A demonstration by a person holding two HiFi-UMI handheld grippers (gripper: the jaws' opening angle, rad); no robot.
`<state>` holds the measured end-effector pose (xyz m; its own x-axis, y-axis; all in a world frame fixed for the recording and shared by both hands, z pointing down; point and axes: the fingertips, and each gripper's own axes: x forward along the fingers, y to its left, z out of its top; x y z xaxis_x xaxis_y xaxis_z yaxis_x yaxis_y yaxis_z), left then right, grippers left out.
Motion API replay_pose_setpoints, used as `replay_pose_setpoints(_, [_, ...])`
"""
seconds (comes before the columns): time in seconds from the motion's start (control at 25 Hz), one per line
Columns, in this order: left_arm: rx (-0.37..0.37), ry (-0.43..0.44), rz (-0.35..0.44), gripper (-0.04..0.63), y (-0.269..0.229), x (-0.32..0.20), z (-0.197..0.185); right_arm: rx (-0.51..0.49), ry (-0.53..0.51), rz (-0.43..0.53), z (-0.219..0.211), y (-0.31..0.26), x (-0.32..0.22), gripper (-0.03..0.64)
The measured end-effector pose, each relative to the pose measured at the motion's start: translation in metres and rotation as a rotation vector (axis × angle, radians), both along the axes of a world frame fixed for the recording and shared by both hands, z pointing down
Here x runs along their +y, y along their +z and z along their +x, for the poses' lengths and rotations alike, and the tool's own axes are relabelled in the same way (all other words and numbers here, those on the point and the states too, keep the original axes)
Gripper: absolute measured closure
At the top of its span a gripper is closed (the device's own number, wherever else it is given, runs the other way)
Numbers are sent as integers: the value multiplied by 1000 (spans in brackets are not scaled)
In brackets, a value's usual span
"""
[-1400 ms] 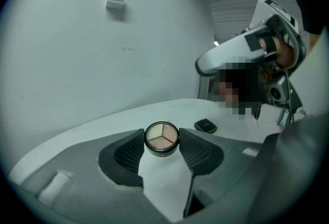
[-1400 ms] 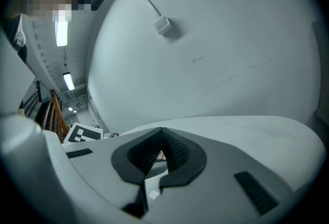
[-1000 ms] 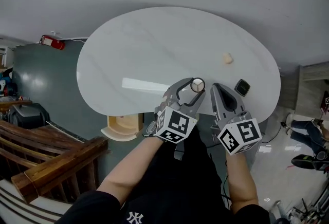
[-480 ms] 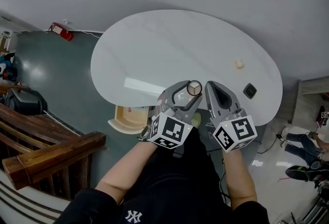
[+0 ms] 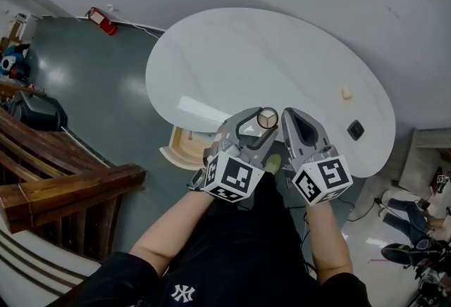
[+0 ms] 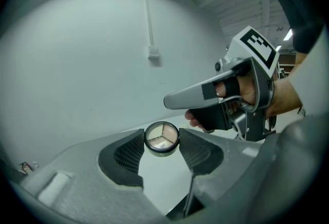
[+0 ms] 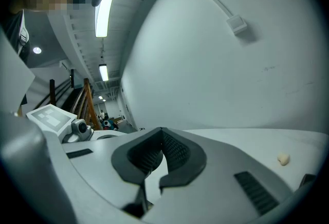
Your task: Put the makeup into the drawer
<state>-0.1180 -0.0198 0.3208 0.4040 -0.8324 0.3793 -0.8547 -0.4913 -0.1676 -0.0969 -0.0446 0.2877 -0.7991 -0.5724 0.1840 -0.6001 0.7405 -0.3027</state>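
Clamps the round makeup compact [image 6: 162, 138] in the left gripper [image 5: 262, 124] over the table [image 5: 282, 59]'s near edge, right gripper [image 5: 290, 119] closed and empty alongside, drawer [image 5: 184, 147] open under that edge.

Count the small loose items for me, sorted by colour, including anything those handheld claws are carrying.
Round compact with beige-pink shades, clamped in the left gripper: 1
Cream item lying on the white table: 1
Black square item near the table's edge: 1
Total: 3
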Motion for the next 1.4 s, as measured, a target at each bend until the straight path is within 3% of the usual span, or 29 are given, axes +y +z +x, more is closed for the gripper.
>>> replay_pose_setpoints(0.36, [-10, -133, -31, 380, 19, 17, -44, -3, -133, -30, -47, 19, 11, 603])
replay_pose_setpoints(0.84, [5, -310, -108, 380, 53, 86, -137, 27, -330, -75, -151, 47, 78, 603])
replay_pose_setpoints(1.08, [-10, -325, -179, 379, 102, 116, -170, 30, -382, -87, -185, 77, 106, 603])
replay_pose_setpoints(1.4, [-47, -255, -261, 379, 178, 129, -198, 44, -404, -112, -209, 129, 123, 603])
